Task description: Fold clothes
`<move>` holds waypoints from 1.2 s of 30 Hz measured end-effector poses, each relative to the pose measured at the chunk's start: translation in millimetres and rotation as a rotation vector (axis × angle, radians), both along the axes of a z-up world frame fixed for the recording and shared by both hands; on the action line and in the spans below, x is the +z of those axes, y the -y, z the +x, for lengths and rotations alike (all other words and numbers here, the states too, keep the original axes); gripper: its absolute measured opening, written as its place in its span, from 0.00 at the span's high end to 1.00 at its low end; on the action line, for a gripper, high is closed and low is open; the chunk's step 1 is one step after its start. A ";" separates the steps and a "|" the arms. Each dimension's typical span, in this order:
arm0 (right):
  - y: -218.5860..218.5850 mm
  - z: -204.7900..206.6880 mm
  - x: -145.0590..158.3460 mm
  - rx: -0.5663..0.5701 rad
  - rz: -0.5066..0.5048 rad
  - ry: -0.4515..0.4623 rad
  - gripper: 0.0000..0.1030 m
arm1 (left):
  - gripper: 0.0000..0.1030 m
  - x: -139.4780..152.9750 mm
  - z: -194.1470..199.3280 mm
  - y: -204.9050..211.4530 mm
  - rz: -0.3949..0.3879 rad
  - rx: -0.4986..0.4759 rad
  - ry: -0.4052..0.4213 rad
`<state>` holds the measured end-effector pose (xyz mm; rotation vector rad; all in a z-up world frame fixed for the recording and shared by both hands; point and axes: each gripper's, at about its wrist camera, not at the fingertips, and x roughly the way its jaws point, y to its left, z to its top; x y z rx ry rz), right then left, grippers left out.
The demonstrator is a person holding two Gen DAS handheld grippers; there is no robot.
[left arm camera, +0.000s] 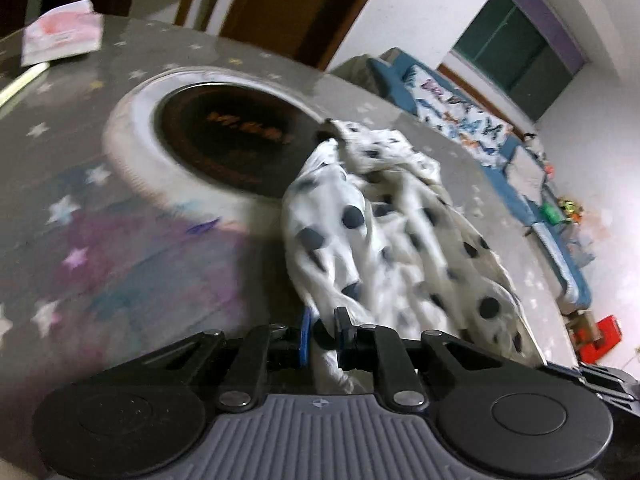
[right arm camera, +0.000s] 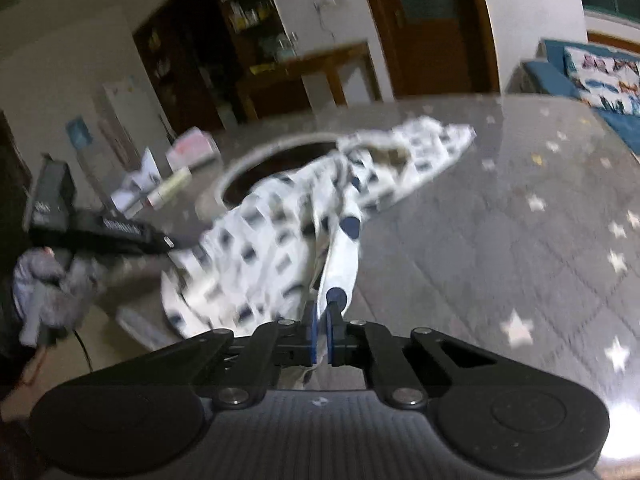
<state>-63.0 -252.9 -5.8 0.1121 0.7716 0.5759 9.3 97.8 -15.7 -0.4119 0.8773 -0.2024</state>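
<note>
Across most of both frames, a grey table [left arm camera: 120, 248] printed with pale stars, with a round dark recess ringed in white [left arm camera: 236, 140] set into it at centre left of the left wrist view. Beyond the table at the right edge, a blue sofa [left arm camera: 516, 184] with a butterfly-patterned cover. Draped over the table from the recess rim down to the lower centre, a white garment with dark polka dots [left arm camera: 384, 232], rumpled and bunched; in the right wrist view spread from upper centre to lower left [right arm camera: 256, 248]. At upper left of the left wrist view, a pink-and-white packet [left arm camera: 60, 34] lying on the table, well apart from the cloth. At bottom centre of each frame, a black gripper with blue pads. Left gripper [left arm camera: 322, 338] nearly closed, a fold of the dotted cloth pinched between its fingers. Right gripper [right arm camera: 322, 334] closed tight on a narrow strip of the same cloth. Much of both frames blurred.
</note>
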 end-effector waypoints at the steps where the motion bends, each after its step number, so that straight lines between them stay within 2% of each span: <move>1: 1.6 -0.7 -0.5 0.002 -0.008 -0.008 0.95 | 0.86 1.6 -0.7 -3.1 0.008 0.008 0.004; 2: 3.2 -1.3 -1.0 0.003 -0.016 -0.016 0.92 | 0.86 4.3 -1.4 -5.9 0.016 0.015 0.012; 5: 7.1 1.5 9.4 0.004 -0.036 0.002 0.91 | 0.86 15.2 -3.6 -9.3 0.037 0.016 0.055; 10: -3.9 35.7 38.5 0.006 -0.086 0.106 0.90 | 0.81 29.7 4.4 10.2 0.014 -0.059 0.130; 16: -47.3 101.8 47.2 0.060 -0.161 0.181 0.88 | 0.78 13.3 20.2 47.3 0.026 -0.157 0.111; 18: -64.6 125.4 46.9 0.088 -0.192 0.193 0.79 | 0.78 6.0 24.0 53.7 0.025 -0.175 0.094; 23: -101.2 183.8 27.4 0.140 -0.222 0.123 0.79 | 0.72 -5.8 29.0 56.8 0.027 -0.203 0.074; 30: -133.8 234.3 -7.2 0.211 -0.276 0.041 0.77 | 0.71 -19.1 37.1 55.0 0.010 -0.236 0.045; 34: -131.9 259.0 -10.8 0.164 -0.262 0.057 0.74 | 0.68 -21.0 38.3 55.5 0.008 -0.263 0.053; 36: -122.0 274.0 -6.0 0.084 -0.233 0.088 0.67 | 0.67 -20.9 37.8 55.6 0.012 -0.276 0.059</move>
